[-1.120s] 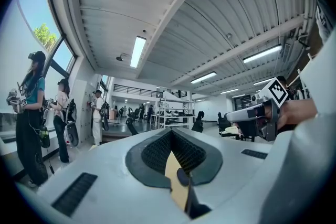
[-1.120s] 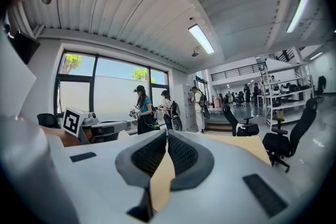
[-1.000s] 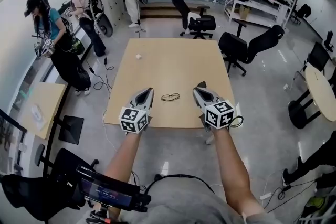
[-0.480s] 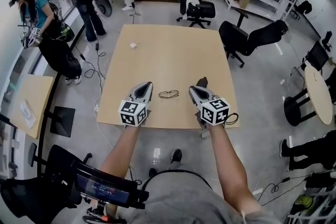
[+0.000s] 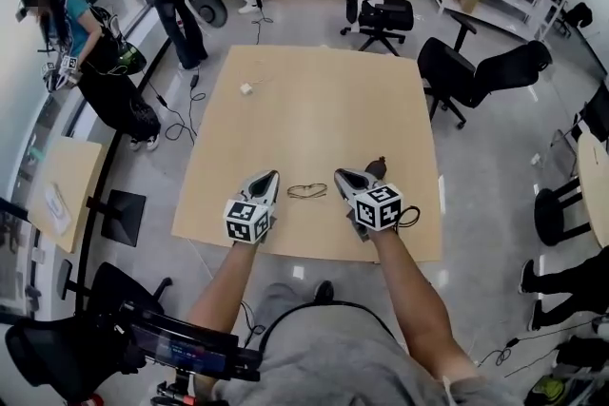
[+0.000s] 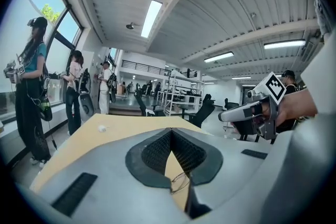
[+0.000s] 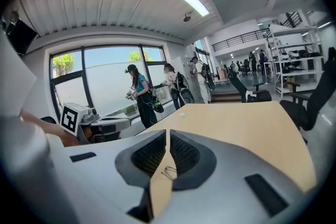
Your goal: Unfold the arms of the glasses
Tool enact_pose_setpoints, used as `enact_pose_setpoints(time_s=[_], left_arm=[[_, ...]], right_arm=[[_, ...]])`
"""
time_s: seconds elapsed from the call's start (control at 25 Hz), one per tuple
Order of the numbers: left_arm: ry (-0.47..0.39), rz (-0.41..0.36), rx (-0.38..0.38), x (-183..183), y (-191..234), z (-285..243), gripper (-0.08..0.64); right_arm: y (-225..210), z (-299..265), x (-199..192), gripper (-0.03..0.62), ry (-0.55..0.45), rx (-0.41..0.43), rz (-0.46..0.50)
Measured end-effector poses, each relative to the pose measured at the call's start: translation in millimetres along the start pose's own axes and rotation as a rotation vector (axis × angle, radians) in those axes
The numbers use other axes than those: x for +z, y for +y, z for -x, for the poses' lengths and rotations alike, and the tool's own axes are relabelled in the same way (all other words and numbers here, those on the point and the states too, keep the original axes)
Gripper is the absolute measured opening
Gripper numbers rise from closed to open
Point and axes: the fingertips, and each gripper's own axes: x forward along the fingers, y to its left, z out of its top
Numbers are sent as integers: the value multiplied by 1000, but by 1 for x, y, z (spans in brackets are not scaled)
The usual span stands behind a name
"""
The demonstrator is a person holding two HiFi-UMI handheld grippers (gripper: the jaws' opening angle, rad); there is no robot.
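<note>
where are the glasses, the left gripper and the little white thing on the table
glasses (image 5: 307, 191), head view, middle of the frame
left gripper (image 5: 273, 175), head view, closed tips
white thing (image 5: 246, 89), head view, its middle

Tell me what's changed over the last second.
The left gripper and the right gripper have closed in on the glasses from either side, the right more so. Nothing was gripped. Both stay shut and empty; the glasses lie untouched on the table.

glasses (image 5: 307, 191): flat on table (image 5: 314, 100) | left gripper (image 5: 273, 175): beside them, apart | right gripper (image 5: 339, 174): beside them, apart
</note>
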Motion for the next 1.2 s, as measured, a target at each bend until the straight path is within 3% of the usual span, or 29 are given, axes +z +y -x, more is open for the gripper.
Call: enact_pose_setpoints(time_s=[0.2,0.76,0.84,0.96,1.2], left_arm=[[109,51,14,-55,8,-26,5],[174,59,-70,-134,5,-79,5],[195,64,-83,-146,4,-78,5],[221,66,-100,-162,6,-79,5],[261,62,-107,-184,12,-91,5]], right_arm=[[-26,-31,-38,9,96,27,-39],[-63,-99,-138,11,312,92,-99],[-61,-103,-150,23,338,100,-106],[-57,-111,-163,95,369,129,-110],[-60,-129,-186,98,434,204,-116]])
